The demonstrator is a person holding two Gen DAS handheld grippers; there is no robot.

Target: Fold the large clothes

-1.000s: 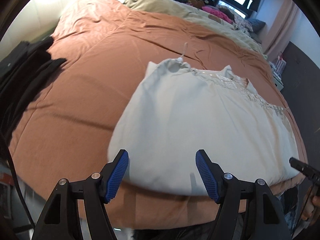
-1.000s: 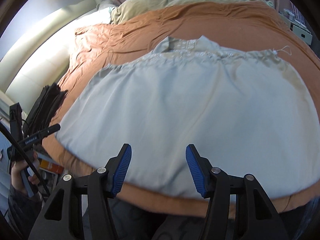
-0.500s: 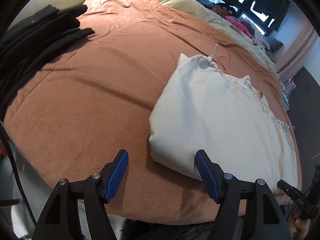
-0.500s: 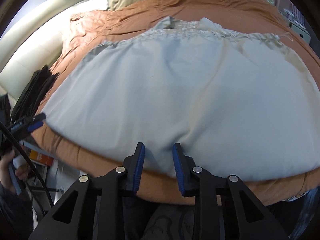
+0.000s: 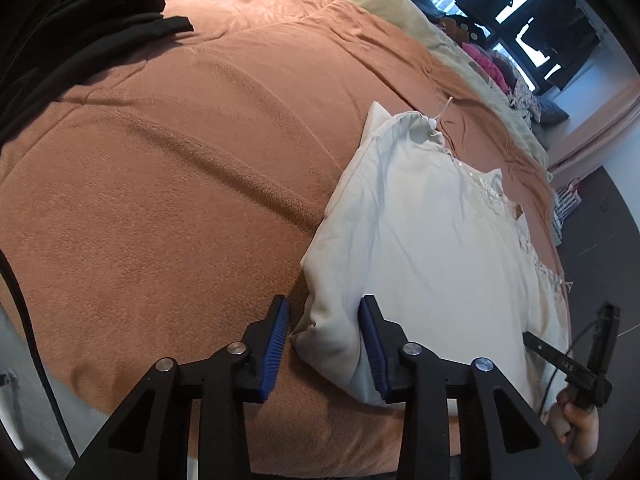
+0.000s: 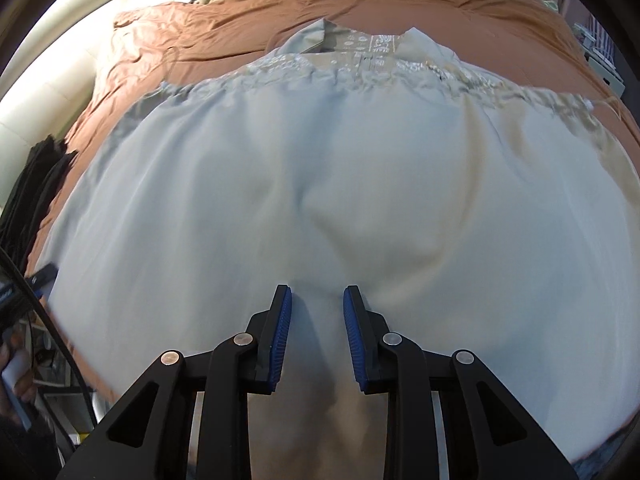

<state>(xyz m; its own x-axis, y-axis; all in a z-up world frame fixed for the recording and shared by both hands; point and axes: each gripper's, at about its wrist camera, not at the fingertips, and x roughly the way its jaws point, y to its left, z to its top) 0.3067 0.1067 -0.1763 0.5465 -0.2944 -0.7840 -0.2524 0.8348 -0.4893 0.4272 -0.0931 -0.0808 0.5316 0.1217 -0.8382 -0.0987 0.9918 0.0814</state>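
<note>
White garment [image 6: 320, 184] on the bed: right claw [image 6: 318, 336] pinches its hem, left claw [image 5: 324, 344] half-open around its corner.

Garment [image 6: 360, 184] hem behind right gripper [image 6: 317, 332]

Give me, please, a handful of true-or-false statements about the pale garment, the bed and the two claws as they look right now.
1. The pale garment lies on a rust-orange bedspread. True.
2. The right claw is far from any fabric. False: garment fabric bunches between its blue pads.
3. The left claw straddles the garment's near corner. True.
4. Dark clothing lies on top of the pale garment. False: it sits apart, at the bedspread's far left edge.
5. The garment's embroidered collar is at the end nearest the right claw. False: it is at the far end.
</note>
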